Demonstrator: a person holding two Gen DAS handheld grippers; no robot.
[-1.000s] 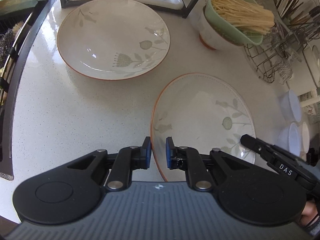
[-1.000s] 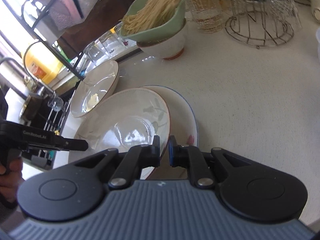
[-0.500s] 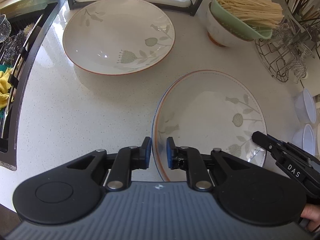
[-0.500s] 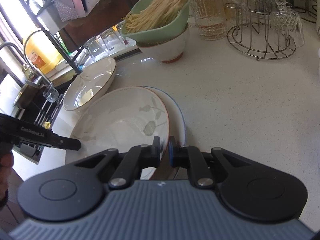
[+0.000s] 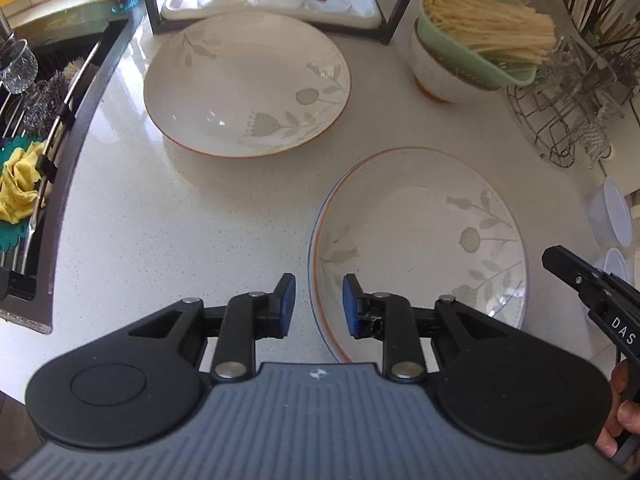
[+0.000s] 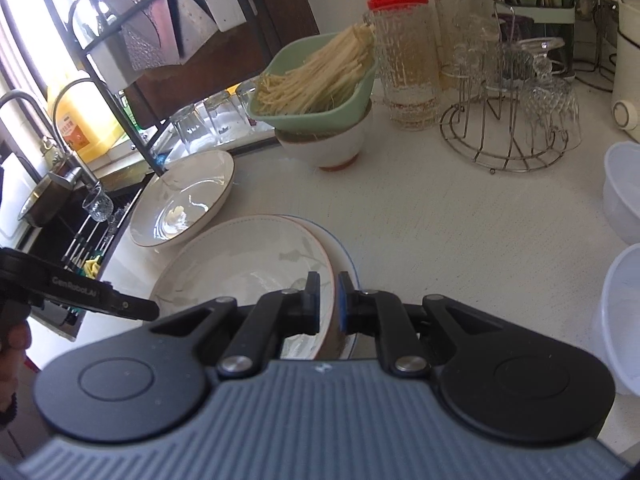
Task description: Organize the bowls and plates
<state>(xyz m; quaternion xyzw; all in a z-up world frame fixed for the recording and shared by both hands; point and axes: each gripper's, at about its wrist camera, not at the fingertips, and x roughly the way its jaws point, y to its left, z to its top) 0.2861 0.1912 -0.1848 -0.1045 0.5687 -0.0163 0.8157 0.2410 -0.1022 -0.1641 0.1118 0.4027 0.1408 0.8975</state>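
Observation:
A leaf-patterned plate with an orange rim [image 5: 420, 240] lies tilted on a blue-rimmed plate [image 6: 349, 266] on the white counter. My left gripper [image 5: 318, 302] straddles its near rim. Its jaws are opening, and the blue pads [image 5: 287, 300] stand clear of the rim on both sides. My right gripper [image 6: 329, 304] is shut on the opposite rim of the same plate [image 6: 240, 264] and holds that edge raised. A second deep leaf-patterned plate [image 5: 244, 84] rests further back, also seen from the right wrist [image 6: 184, 204].
A white bowl [image 5: 440, 76] carries a green colander of noodles [image 6: 320, 84]. The sink [image 5: 24, 160] lies left, a glass rack [image 5: 272, 0] behind, a wire glass stand [image 6: 512, 136] and plastic bowls [image 6: 624, 196] to the right. A hand holds each gripper's handle.
The left gripper's jaws have spread apart around the plate's rim. The right gripper has kept its grip on the plate and risen slightly.

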